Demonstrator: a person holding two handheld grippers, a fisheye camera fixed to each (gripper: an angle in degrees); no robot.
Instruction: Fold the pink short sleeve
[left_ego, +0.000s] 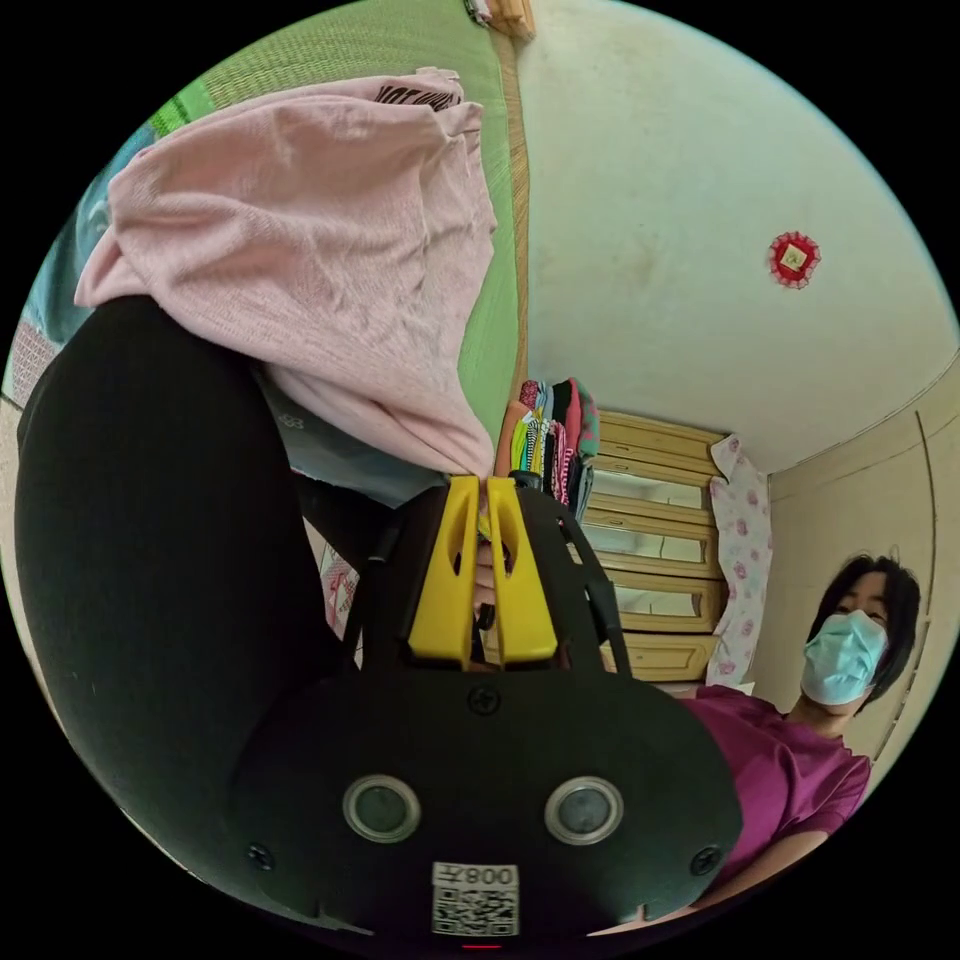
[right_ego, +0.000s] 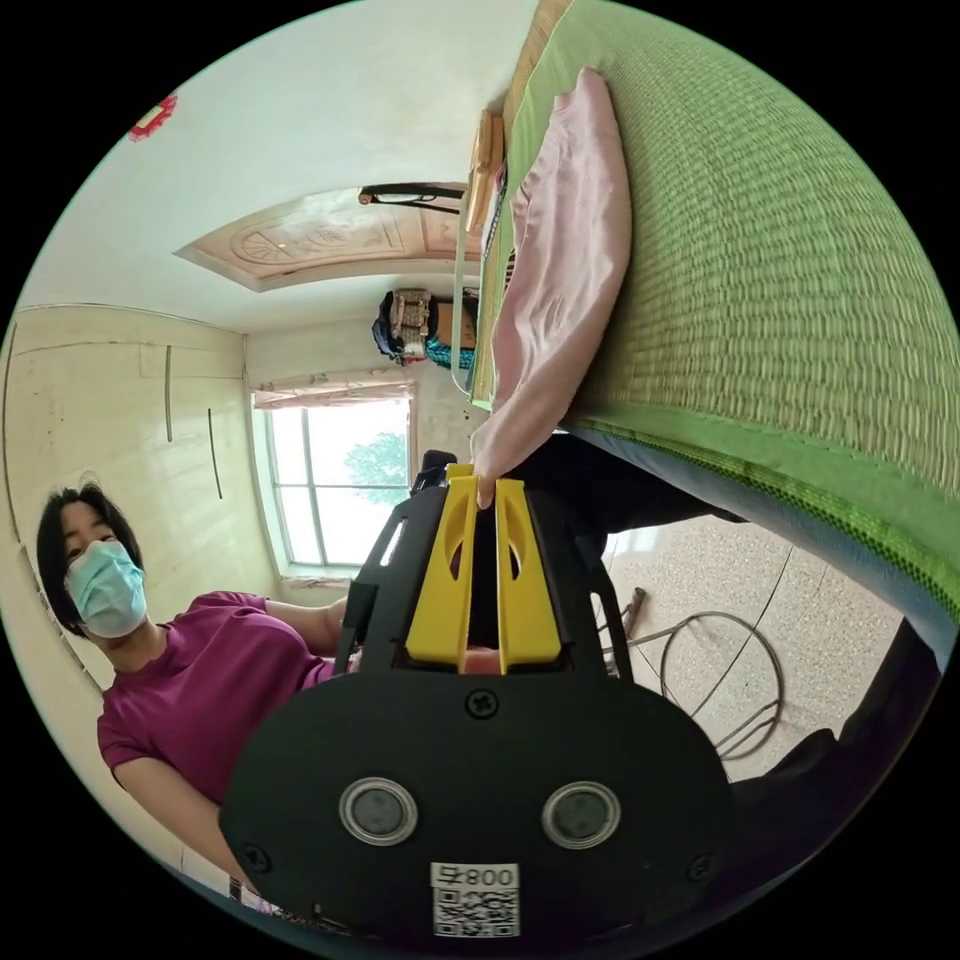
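The pink short sleeve shirt (left_ego: 310, 250) hangs bunched over the edge of a green woven mat (left_ego: 495, 320). Its lower end narrows into my left gripper (left_ego: 483, 482), whose yellow jaws are shut on the fabric. In the right gripper view the same pink shirt (right_ego: 560, 270) lies along the green mat (right_ego: 780, 280), and one corner runs down into my right gripper (right_ego: 485, 485), whose jaws pinch it. A dark trouser leg (left_ego: 150, 560) sits under the cloth in the left gripper view.
A person in a magenta shirt (left_ego: 790, 770) sits close by. A wooden drawer chest (left_ego: 650, 560) with stacked clothes (left_ego: 555, 430) stands behind. Speckled floor with a looped cable (right_ego: 720, 670) lies below the mat; a window (right_ego: 335, 480) is at the back.
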